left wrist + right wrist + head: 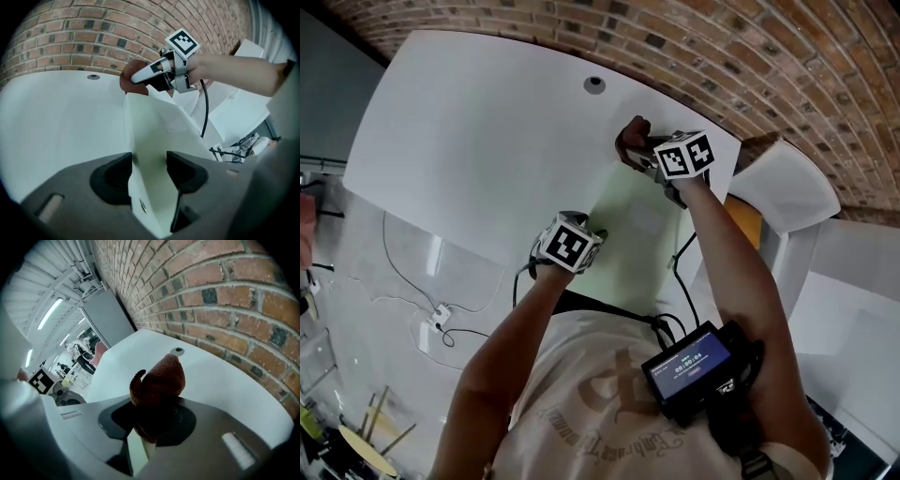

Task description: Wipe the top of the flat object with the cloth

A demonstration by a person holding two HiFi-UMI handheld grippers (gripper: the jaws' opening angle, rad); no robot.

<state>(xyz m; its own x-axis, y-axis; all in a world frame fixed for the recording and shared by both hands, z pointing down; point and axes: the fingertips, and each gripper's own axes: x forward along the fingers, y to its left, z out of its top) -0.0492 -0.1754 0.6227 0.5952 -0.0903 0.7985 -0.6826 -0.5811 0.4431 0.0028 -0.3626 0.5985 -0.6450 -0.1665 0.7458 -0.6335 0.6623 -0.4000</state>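
Right gripper (151, 420) jaws closed on the brown cloth (159, 383) at the far end of the pale flat sheet (628, 234); left gripper (149, 171) jaws apart, the sheet's near edge between them.
Only the right gripper view shows the grip on the cloth. Head view: sheet near the counter (469, 131) right edge, brick wall (769, 56) near the cloth, bare counter to the left, cable hole (594, 83) beyond.
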